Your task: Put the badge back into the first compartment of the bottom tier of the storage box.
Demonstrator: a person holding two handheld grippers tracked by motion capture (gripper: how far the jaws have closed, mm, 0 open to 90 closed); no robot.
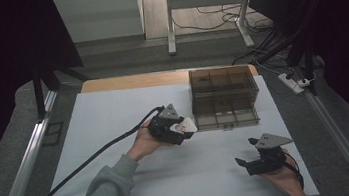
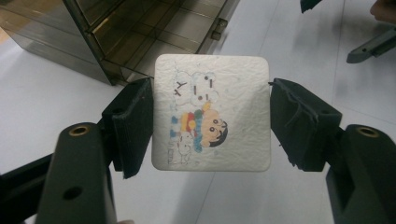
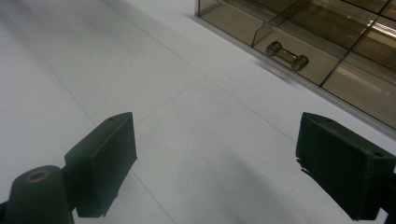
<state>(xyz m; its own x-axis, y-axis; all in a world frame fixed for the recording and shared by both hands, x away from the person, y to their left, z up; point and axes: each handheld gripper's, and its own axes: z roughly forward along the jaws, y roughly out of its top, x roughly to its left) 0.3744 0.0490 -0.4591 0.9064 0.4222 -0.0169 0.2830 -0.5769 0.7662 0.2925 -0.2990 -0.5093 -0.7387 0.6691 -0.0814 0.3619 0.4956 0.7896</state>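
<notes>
Left tool (image 2: 210, 116) clamped on card (image 2: 212, 114), box (image 2: 140, 32) just ahead. Right tool (image 3: 215, 163) released, low over worktop (image 3: 187, 116), drawer handle (image 3: 286, 55) ahead. Best: keep card level, open drawer first.

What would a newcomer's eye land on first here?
The white square coaster with a bright cartoon print, clamped between the left gripper's jaws at mid-table. Just beyond stands the smoky transparent drawer box. The right gripper sits open and empty near the table's front right.
</notes>
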